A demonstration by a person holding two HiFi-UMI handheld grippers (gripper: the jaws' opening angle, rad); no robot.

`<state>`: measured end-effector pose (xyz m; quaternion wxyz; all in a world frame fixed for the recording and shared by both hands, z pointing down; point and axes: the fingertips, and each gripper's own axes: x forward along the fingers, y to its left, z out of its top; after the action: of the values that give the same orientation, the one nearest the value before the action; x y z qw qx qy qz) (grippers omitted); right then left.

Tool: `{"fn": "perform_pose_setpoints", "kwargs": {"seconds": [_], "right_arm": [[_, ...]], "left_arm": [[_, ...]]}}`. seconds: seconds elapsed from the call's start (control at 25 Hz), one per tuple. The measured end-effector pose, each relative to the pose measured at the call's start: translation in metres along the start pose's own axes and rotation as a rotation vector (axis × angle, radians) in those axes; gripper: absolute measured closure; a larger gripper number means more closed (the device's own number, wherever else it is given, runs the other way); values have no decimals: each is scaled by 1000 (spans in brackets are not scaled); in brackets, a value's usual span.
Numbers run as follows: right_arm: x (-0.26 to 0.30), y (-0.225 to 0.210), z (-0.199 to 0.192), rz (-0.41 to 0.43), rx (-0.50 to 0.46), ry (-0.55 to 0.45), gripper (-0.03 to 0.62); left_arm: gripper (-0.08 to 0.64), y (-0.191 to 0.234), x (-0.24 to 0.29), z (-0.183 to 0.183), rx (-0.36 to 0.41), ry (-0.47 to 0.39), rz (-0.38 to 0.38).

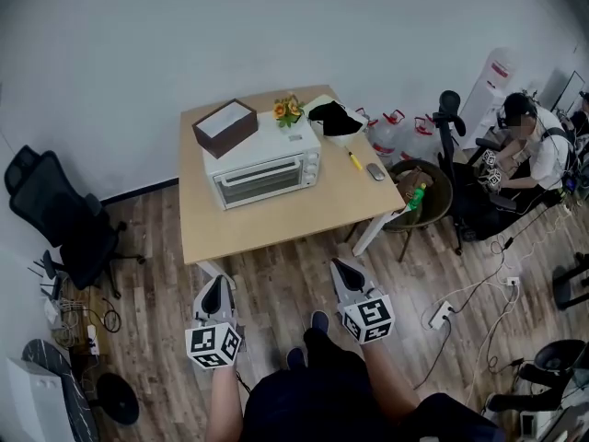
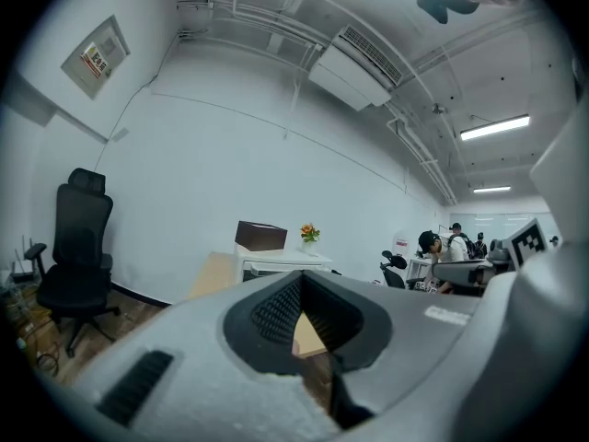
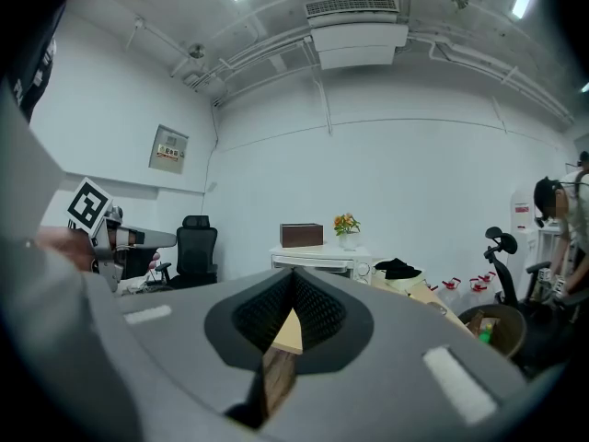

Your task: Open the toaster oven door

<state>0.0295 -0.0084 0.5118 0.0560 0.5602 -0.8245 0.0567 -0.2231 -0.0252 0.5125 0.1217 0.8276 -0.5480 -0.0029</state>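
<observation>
left gripper (image 1: 219, 284): jaws closed together, nothing between them; held low over the wooden floor, short of the tabletop.
right gripper (image 1: 343, 267): the same, jaws pressed shut and empty, just short of the tabletop's near edge.
grippers, count: two.
tabletop (image 1: 276, 228): one, light wood, near half bare.
toaster oven (image 1: 262, 167): one, white, on the far left part of the tabletop, front facing the person.
door (image 1: 258, 185): one, closed; handle bar along its top edge, so probably hinged at the bottom.
step in hand: approach; neither gripper is at the oven yet.
doing it well (judgement): part one gripper's jaws first, come in level with the handle, close on its middle, then pull out and down along the hinge arc; brace the oven body with the other gripper if it slides.
on the oven: one brown box (image 1: 225, 127), one pot of flowers (image 1: 289, 110).
far left: one black office chair (image 1: 55, 215).
</observation>
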Motion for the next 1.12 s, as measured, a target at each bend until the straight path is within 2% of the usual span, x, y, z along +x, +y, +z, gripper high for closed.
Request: {"fn": "perform_pose_setpoints", "kwargs": {"seconds": [0.2, 0.44, 1.0, 1.12], "right_arm": [[23, -7, -3, 5, 11, 11, 586], [56, -23, -6, 24, 13, 15, 586], [129, -75, -5, 67, 28, 27, 586], [144, -84, -4, 77, 4, 33, 585]], "left_arm": [[565, 5, 19, -2, -11, 14, -19], [565, 6, 46, -3, 38, 11, -26], [565, 27, 108, -1, 53, 2, 69], [565, 26, 120, 0, 53, 5, 78]]}}
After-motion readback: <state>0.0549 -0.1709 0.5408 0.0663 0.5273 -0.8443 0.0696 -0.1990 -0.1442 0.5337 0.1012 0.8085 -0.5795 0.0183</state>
